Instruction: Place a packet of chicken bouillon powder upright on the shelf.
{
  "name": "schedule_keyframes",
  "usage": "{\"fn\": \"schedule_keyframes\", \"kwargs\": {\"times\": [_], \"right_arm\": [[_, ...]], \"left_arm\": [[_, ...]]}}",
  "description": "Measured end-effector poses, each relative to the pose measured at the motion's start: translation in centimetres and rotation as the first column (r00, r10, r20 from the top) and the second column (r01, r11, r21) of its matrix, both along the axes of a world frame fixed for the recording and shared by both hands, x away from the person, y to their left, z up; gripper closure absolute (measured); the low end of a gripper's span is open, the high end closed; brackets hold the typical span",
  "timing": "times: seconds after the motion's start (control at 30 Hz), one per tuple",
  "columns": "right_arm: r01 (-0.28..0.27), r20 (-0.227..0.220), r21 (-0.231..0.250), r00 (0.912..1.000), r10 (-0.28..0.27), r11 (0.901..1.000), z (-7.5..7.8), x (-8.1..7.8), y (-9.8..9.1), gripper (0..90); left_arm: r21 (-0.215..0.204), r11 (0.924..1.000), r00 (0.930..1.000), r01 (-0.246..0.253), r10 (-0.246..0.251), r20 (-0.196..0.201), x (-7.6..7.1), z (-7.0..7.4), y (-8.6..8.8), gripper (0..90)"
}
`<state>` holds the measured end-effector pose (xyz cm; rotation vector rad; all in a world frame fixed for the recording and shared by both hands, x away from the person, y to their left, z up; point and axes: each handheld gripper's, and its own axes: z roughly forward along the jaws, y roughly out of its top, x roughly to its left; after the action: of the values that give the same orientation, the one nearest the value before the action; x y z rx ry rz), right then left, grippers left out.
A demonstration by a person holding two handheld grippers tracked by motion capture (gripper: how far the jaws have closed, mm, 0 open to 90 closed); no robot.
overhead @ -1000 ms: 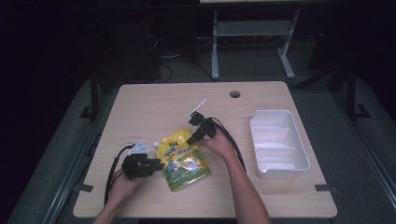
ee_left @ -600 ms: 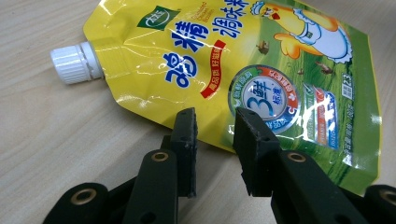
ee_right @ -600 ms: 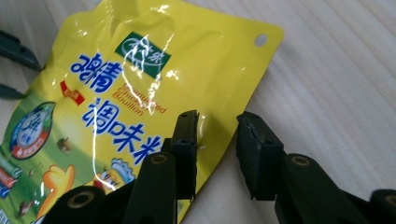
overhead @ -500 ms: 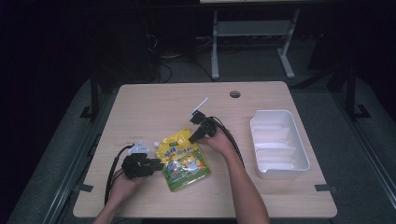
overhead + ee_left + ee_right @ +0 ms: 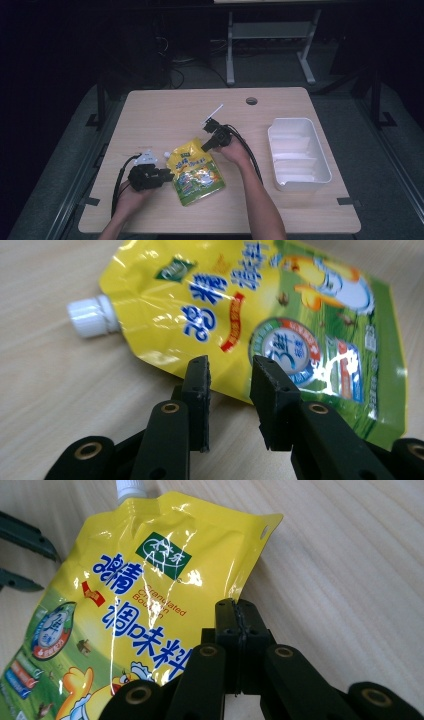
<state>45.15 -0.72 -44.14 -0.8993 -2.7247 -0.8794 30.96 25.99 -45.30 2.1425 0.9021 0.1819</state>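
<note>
The right hand-held gripper (image 5: 235,620) has just closed on the pouch's (image 5: 194,171) far right edge; the left hand-held gripper (image 5: 230,371) gapes, empty, at its near left edge.

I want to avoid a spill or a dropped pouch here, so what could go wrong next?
The right claw has just closed on only the edge of the yellow pouch, so a lift might let it slip or tear. The left claw stands open at the opposite edge; closing carelessly could miss it or push the pouch aside.

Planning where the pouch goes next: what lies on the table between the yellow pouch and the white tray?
Nothing but bare tabletop between the yellow pouch and white tray, by the high view.
</note>
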Motion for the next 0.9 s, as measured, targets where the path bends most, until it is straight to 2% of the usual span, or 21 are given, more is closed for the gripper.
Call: {"fn": "schedule_keyframes", "kwargs": {"times": [0.03, 0.07, 0.17, 0.33, 0.37, 0.4, 0.43, 0.47, 0.5, 0.53, 0.6, 0.67, 0.7, 0.73, 0.77, 0.8, 0.87, 0.9], "right_arm": [[0.000, 0.000, 0.000, 1.0000, 0.000, 1.0000, 0.0, 0.0, 0.0, 89.5], [0.001, 0.002, 0.004, 1.0000, -0.001, 1.0000, 0.2, -0.1, -0.1, 89.9], [0.000, 0.008, 0.007, 1.0000, 0.000, 1.0000, 0.5, -0.2, -0.3, 90.0], [-0.008, 0.047, 0.062, 0.9989, 0.005, 0.9980, 2.3, -1.2, -1.4, 90.0], [-0.008, 0.047, 0.062, 0.9989, 0.005, 0.9980, 2.3, -1.2, -1.4, 90.0], [-0.012, 0.065, 0.104, 0.9979, 0.006, 0.9945, 3.3, -1.7, -1.7, 90.0], [-0.012, 0.065, 0.104, 0.9979, 0.006, 0.9945, 3.3, -1.7, -1.7, 90.0], [-0.025, 0.089, 0.132, 0.9959, 0.013, 0.9910, 3.9, -2.1, -1.9, 90.0], [-0.025, 0.089, 0.132, 0.9959, 0.013, 0.9910, 3.9, -2.1, -1.9, 90.0], [-0.038, 0.116, 0.147, 0.9930, 0.021, 0.9884, 4.7, -2.7, -2.1, 90.0], [-0.054, 0.138, 0.161, 0.9900, 0.032, 0.9855, 5.4, -3.2, -2.2, 90.0], [-0.068, 0.154, 0.178, 0.9873, 0.041, 0.9816, 6.1, -3.7, -2.3, 90.0], [-0.068, 0.154, 0.178, 0.9873, 0.041, 0.9816, 6.1, -3.7, -2.3, 90.0], [-0.087, 0.174, 0.194, 0.9833, 0.052, 0.9772, 6.8, -4.4, -2.3, 90.0], [-0.091, 0.175, 0.200, 0.9831, 0.055, 0.9756, 7.0, -4.6, -2.3, 90.0], [-0.104, 0.188, 0.206, 0.9800, 0.065, 0.9730, 7.3, -4.8, -2.3, 90.0], [-0.123, 0.206, 0.223, 0.9756, 0.077, 0.9671, 7.8, -5.3, -2.3, 90.0], [-0.123, 0.206, 0.223, 0.9756, 0.077, 0.9671, 7.8, -5.3, -2.3, 90.0]], "left_arm": [[0.000, 1.0000, 1.0000, 0.000, 0.000, 0.000, 0.0, 0.0, 0.0, 68.5], [-0.021, 0.9996, 0.9999, -0.016, 0.016, 0.001, 0.1, 0.2, 0.5, 67.1], [-0.025, 0.9993, 0.9997, -0.026, 0.026, 0.001, 0.0, 0.3, 0.9, 62.3], [-0.061, 0.9962, 0.9980, -0.062, 0.063, 0.009, 0.0, 0.9, 1.8, 48.2], [-0.073, 0.9950, 0.9975, -0.068, 0.069, 0.009, 0.1, 1.0, 1.9, 48.2], [-0.095, 0.9925, 0.9971, -0.076, 0.075, -0.012, 0.3, 0.9, 2.0, 41.0], [-0.095, 0.9925, 0.9971, -0.076, 0.075, -0.012, 0.3, 0.9, 2.0, 39.0], [-0.121, 0.9895, 0.9967, -0.079, 0.076, -0.028, 0.4, 0.7, 2.0, 36.5], [-0.121, 0.9895, 0.9967, -0.079, 0.076, -0.028, 0.4, 0.7, 2.0, 35.4], [-0.150, 0.9861, 0.9969, -0.072, 0.066, -0.044, 0.5, 0.6, 1.9, 34.4], [-0.172, 0.9835, 0.9974, -0.058, 0.049, -0.054, 0.5, 0.5, 1.7, 33.9], [-0.209, 0.9770, 0.9974, -0.039, 0.026, -0.067, 0.5, 0.5, 1.6, 34.9], [-0.209, 0.9770, 0.9974, -0.039, 0.026, -0.067, 0.5, 0.5, 1.6, 36.6], [-0.241, 0.9703, 0.9973, -0.012, -0.006, -0.074, 0.5, 0.6, 1.5, 39.5], [-0.241, 0.9703, 0.9973, -0.012, -0.006, -0.074, 0.5, 0.6, 1.5, 42.2], [-0.265, 0.9639, 0.9967, 0.021, -0.041, -0.070, 0.3, 0.8, 1.4, 47.7], [-0.287, 0.9568, 0.9961, 0.047, -0.066, -0.058, 0.1, 1.1, 1.3, 53.5], [-0.287, 0.9568, 0.9961, 0.047, -0.066, -0.058, 0.1, 1.1, 1.3, 56.9]]}}
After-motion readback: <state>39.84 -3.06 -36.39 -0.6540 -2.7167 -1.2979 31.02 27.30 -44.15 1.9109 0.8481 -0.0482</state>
